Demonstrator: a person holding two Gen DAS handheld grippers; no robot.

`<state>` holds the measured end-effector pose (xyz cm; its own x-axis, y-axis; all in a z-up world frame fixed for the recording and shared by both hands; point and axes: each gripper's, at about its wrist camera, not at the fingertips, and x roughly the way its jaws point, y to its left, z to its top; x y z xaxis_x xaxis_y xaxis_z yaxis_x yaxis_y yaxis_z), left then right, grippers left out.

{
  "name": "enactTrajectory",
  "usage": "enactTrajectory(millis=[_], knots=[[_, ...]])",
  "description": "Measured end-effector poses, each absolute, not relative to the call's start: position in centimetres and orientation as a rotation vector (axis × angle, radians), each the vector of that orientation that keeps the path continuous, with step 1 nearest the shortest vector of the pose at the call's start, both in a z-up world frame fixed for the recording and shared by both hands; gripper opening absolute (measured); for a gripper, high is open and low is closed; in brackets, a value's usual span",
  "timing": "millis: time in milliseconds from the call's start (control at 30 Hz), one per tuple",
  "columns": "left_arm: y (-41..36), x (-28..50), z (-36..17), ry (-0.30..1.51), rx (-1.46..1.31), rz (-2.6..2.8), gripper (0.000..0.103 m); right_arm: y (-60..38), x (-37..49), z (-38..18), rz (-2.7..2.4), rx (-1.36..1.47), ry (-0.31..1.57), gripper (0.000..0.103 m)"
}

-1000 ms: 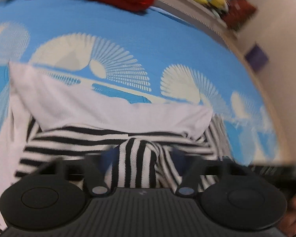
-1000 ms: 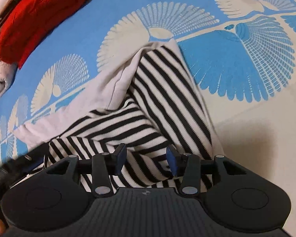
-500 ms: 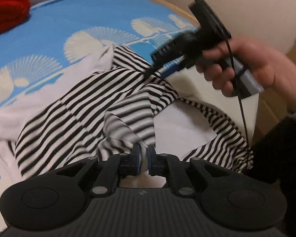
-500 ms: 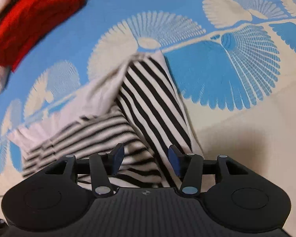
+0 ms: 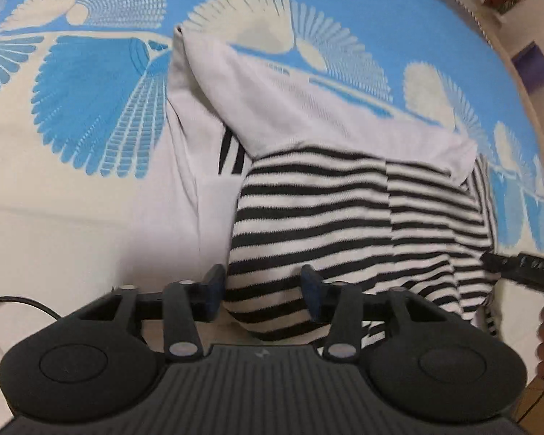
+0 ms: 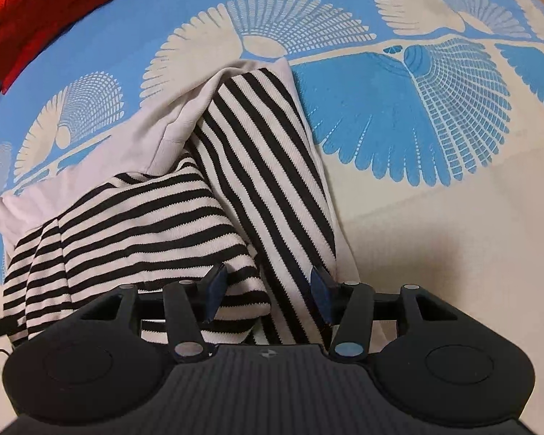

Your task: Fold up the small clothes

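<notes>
The striped garment (image 5: 344,217), black-and-white with a plain white lining turned out, lies part-folded on the blue fan-print bedspread (image 5: 90,83), its bunched near edge toward both tools. The left gripper (image 5: 261,291) has just been opening; its jaws stand apart with a striped fold between them, not pinched, likely a release after laying that flap over. The right gripper (image 6: 268,290) is also open over the garment's near edge, gripping nothing, probably lining up its next pinch.

My left gripper (image 5: 263,291) and right gripper (image 6: 268,295) are matte black, ribbed-bodied, with round side discs, silver pivot screws and blue finger pads (image 5: 310,286).
</notes>
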<state>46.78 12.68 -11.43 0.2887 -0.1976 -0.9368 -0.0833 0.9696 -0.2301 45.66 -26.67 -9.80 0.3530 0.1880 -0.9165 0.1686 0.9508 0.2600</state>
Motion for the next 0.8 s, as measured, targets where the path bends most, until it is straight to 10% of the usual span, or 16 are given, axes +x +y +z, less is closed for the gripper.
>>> enactTrajectory(millis=[33,167,467,633,800], knots=[[12.4,46.4,-11.7,1.279,-0.207,-0.07,0.003,-26.6,45.7,-9.7,0.007,0.331,1.212,0.051],[12.4,45.7,-11.7,1.273,-0.146,-0.052,0.004,-25.9,45.6,-9.9,0.038,0.277,1.195,0.005],[11.5,44.9,-7.0,1.098,-0.104,-0.091,0.012,-25.8,45.1,-7.6,0.038,0.287,1.078,0.008],[9.8,45.1,-10.5,1.242,-0.077,-0.153,0.026,-24.6,44.5,-6.6,0.166,0.277,1.024,0.04],[8.6,44.3,-10.2,1.231,0.01,-0.04,0.033,-24.2,44.5,-10.8,0.106,0.186,1.162,0.041]])
